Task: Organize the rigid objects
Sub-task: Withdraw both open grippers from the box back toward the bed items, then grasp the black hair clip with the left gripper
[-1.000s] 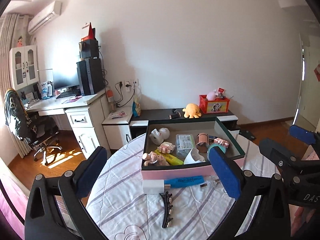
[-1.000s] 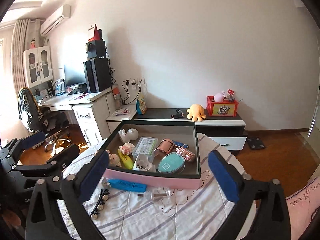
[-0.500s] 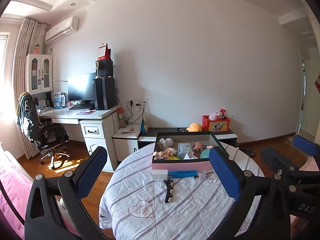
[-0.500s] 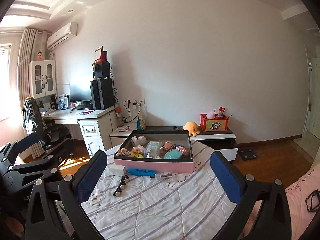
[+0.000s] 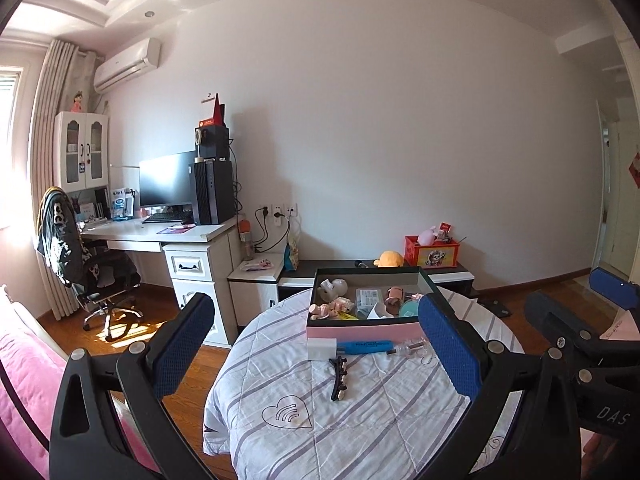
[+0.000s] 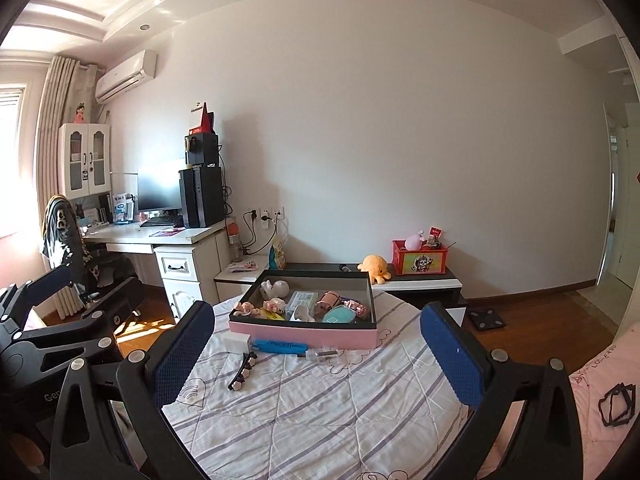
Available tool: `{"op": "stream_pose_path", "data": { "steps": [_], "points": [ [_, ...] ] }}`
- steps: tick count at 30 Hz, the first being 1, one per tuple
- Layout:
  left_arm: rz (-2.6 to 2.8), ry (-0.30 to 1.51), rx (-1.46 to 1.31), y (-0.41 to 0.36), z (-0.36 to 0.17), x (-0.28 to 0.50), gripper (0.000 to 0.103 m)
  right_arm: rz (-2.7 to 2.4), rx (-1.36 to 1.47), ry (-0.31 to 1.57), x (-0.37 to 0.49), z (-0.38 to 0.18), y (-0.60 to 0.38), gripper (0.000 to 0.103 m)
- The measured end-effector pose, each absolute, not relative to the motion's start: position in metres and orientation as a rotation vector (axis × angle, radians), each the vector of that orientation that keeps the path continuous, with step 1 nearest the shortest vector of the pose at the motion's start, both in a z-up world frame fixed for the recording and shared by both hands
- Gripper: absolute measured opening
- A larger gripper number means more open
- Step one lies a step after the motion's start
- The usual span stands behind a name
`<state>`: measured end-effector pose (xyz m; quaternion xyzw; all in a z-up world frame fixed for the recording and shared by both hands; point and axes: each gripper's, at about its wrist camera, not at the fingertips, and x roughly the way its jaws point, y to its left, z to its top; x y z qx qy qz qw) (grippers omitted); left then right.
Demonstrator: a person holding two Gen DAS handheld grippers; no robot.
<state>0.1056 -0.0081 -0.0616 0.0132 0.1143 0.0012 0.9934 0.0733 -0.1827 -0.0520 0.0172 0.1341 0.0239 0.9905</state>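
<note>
Left wrist view showed both grippers, left [image 5: 316,344] and right [image 6: 316,344], spread empty; black beaded hair clip [image 5: 340,378] could slide on quilted cloth [image 5: 360,420] when pinched.

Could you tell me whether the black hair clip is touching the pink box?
Apart. The right wrist view shows striped cloth between the black hair clip and the pink box.

Small items crowded inside the pink box [image 6: 303,337], mostly overlapping and too small to identify.
</note>
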Motion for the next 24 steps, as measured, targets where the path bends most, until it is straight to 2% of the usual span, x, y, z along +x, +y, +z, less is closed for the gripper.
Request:
{"op": "stream_pose_path", "data": {
  "steps": [11,24],
  "points": [
    [-0.022,0.363,0.021,-0.009,-0.099,0.148,0.103,0.055,0.044,0.373,0.111,-0.085,-0.187,0.103],
    [-0.063,0.686,0.004,-0.010,-0.197,0.234,0.103,0.090,0.070,0.646,0.195,-0.189,-0.192,0.103]
  ]
}}
